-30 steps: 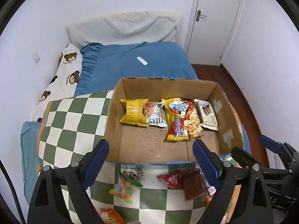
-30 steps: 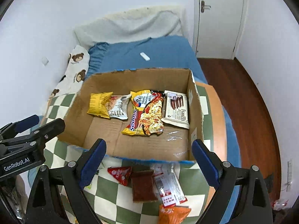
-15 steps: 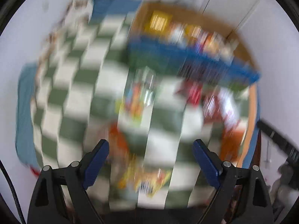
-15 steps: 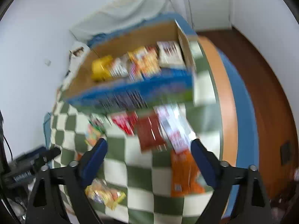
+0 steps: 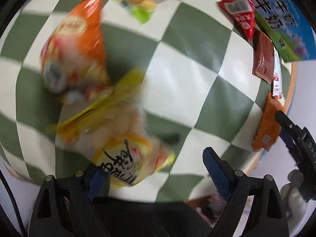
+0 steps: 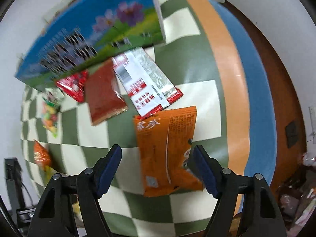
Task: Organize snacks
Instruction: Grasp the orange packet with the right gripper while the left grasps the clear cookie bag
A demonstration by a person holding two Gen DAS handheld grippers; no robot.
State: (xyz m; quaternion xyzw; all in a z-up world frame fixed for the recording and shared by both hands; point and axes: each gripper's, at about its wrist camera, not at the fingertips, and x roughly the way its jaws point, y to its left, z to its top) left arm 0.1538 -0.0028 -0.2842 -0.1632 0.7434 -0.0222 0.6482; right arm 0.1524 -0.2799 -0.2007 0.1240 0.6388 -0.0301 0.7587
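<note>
My left gripper is open, low over the green-and-white checked cloth, with a yellow snack bag lying between its fingers, close to the left one. An orange chip bag lies just beyond it. My right gripper is open around an orange snack packet that lies flat on the cloth; the jaws stand on either side, apart from it on the left. The cardboard box's blue printed wall stands beyond.
Near the box lie a red-and-white packet, a dark red packet, a small red packet and a candy bag. The orange table rim and the floor drop off to the right.
Both grippers have swung down from above the box to just over the cloth in front of it. The left now straddles the yellow bag, the right the orange packet. Both stay open.
</note>
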